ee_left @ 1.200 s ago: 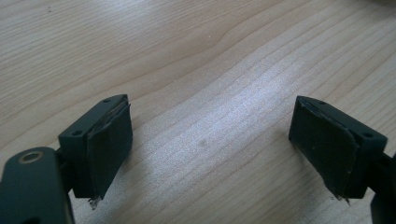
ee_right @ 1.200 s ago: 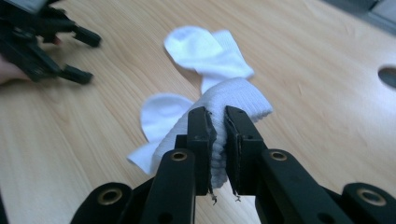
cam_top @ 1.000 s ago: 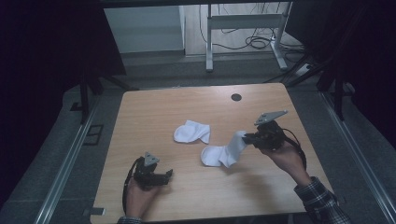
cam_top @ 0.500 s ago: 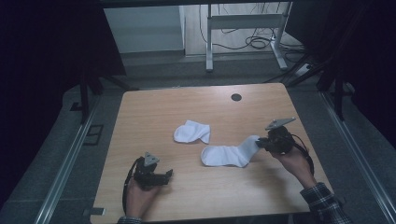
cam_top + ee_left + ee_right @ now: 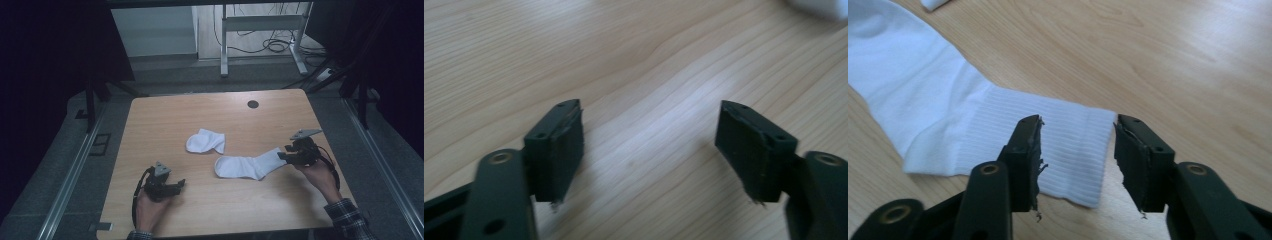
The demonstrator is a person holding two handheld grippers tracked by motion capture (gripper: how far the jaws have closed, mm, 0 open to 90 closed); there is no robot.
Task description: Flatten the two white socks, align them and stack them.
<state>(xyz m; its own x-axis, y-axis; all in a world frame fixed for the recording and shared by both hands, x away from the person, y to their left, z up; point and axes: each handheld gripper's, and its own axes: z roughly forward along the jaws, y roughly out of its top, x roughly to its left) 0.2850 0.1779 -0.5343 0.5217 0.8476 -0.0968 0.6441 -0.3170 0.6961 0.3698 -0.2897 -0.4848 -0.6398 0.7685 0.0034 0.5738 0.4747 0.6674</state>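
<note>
Lowered since a second ago, my right gripper now sits at the cuff end of the long white sock, which lay bunched and lifted off the wood then and is now stretched flat across the worktop. Its fingers have just been opening: they stand partly apart, one over the ribbed cuff, the other just past the cuff's edge, pressing on nothing. The sock runs away from them toward the middle of the worktop, its toe end near a second, folded white sock that lies just beyond it, the two apart. My left gripper rests low at the near left of the worktop, in the same place as before; its fingers have just been closing somewhat, yet remain wide, with bare wood between them.
</note>
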